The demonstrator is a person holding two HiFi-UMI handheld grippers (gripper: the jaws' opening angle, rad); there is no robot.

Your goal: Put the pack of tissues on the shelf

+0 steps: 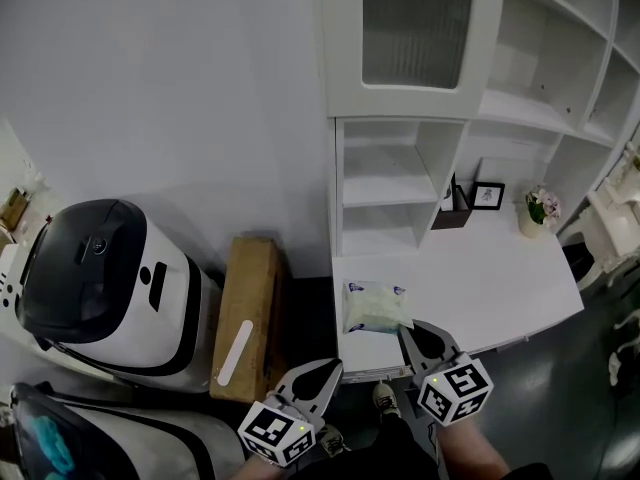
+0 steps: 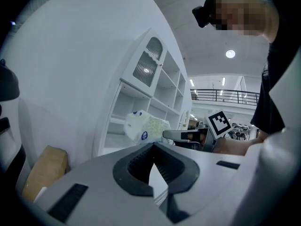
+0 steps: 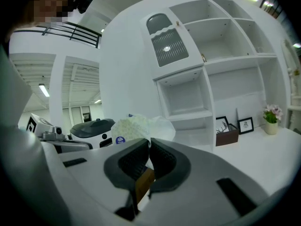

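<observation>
The pack of tissues (image 1: 374,306), pale green-white with a blue round mark, lies on the white desk (image 1: 500,283) near its front left edge, below the open shelves (image 1: 385,200). My right gripper (image 1: 405,327) is at the pack's front right corner. In the right gripper view the right gripper (image 3: 149,141) is shut on the edge of the pack of tissues (image 3: 136,125). My left gripper (image 1: 332,367) hangs off the desk's front left corner, shut and holding nothing. In the left gripper view the pack of tissues (image 2: 146,126) shows beyond the left gripper (image 2: 153,145).
A glass-door cabinet (image 1: 415,23) tops the shelving. At the desk's back stand a dark box (image 1: 455,211), a picture frame (image 1: 488,195) and a flower pot (image 1: 540,208). Left of the desk are a cardboard box (image 1: 245,313) and a white machine with a black top (image 1: 100,268).
</observation>
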